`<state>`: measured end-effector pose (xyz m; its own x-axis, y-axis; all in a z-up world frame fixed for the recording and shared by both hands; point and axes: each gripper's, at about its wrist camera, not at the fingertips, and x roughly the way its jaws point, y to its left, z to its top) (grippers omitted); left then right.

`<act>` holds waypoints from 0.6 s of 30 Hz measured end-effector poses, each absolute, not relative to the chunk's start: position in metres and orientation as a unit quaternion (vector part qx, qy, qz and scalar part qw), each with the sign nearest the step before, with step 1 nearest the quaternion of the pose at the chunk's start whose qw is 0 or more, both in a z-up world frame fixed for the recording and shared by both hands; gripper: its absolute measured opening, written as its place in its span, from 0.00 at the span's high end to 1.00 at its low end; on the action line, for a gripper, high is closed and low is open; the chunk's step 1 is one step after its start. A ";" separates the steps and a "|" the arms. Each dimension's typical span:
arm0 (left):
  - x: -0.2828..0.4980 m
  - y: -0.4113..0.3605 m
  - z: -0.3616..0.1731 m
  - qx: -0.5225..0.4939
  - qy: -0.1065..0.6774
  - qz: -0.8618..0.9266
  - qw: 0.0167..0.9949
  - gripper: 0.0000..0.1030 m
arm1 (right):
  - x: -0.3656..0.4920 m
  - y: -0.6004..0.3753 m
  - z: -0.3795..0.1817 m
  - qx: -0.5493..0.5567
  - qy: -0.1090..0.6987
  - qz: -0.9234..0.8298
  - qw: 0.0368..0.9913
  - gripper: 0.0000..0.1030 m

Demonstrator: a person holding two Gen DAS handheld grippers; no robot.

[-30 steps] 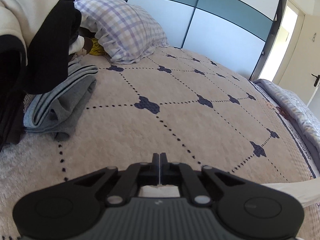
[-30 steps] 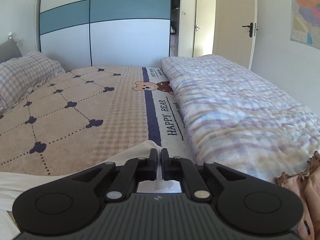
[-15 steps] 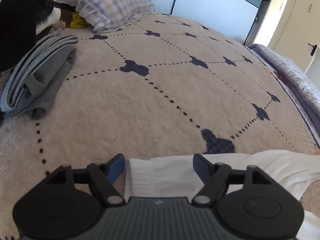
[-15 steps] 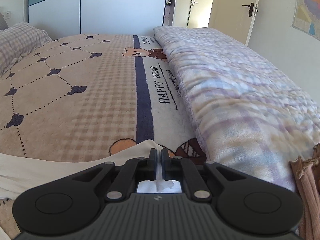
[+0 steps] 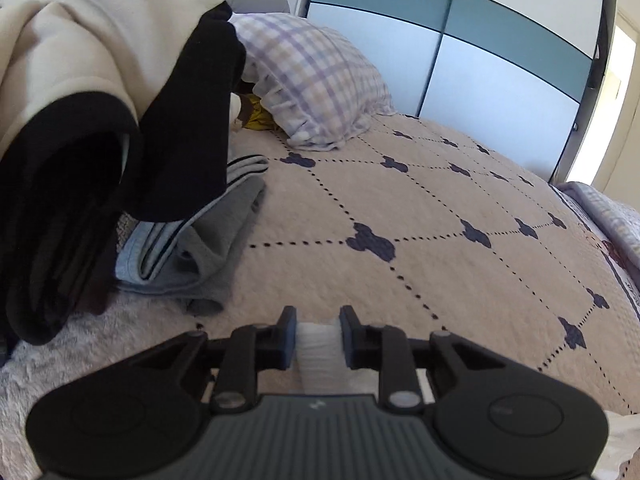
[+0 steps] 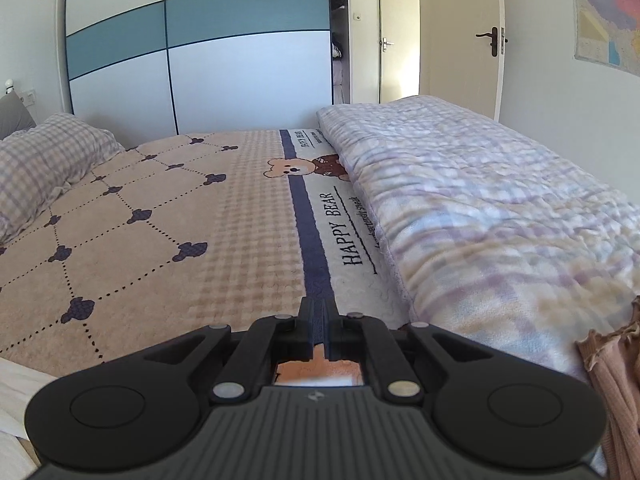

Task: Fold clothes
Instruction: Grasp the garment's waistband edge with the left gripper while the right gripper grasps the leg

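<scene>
A white garment [image 5: 320, 352] lies on the beige quilted bedspread [image 5: 400, 200] at the near edge. My left gripper [image 5: 318, 324] has a gathered edge of it between its jaws, which are closing; the cloth fills the gap from pad to pad. In the right wrist view my right gripper [image 6: 319, 312] is shut over the bedspread's blue stripe, with nothing visible between its fingers. A strip of the white garment [image 6: 16, 396] shows at the lower left there.
A folded grey garment [image 5: 216, 240] lies left of the left gripper, under a hanging cream and black pile [image 5: 80, 60]. A checked pillow [image 5: 312, 84] and the wardrobe [image 5: 480, 60] are behind. A rolled quilt [image 6: 480, 200] and a pink garment [image 6: 612, 380] lie on the right.
The left gripper opened over the white garment's edge, then narrowed on it while swinging back toward the pile. White cloth seen behind the right fingers is gone; bear print shows instead.
</scene>
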<state>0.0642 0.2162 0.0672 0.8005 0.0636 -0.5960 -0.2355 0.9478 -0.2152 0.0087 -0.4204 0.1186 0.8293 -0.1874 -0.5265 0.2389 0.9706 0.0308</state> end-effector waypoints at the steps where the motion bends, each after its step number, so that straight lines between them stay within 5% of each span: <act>1: 0.067 0.214 0.065 -0.139 0.306 0.078 0.938 0.77 | 0.012 -0.419 0.115 0.043 0.273 -0.112 0.954 0.95; 5: 0.075 0.201 0.056 -0.114 0.316 0.079 0.939 0.77 | 0.024 -0.408 0.095 0.008 0.317 -0.086 0.944 0.94; 9: 0.074 0.204 0.055 -0.117 0.311 0.081 0.940 0.77 | 0.029 -0.410 0.072 -0.031 0.367 -0.067 0.927 0.70; 18: 0.073 0.209 0.055 -0.128 0.304 0.085 0.940 0.77 | 0.022 -0.408 0.048 -0.054 0.411 0.029 0.910 0.66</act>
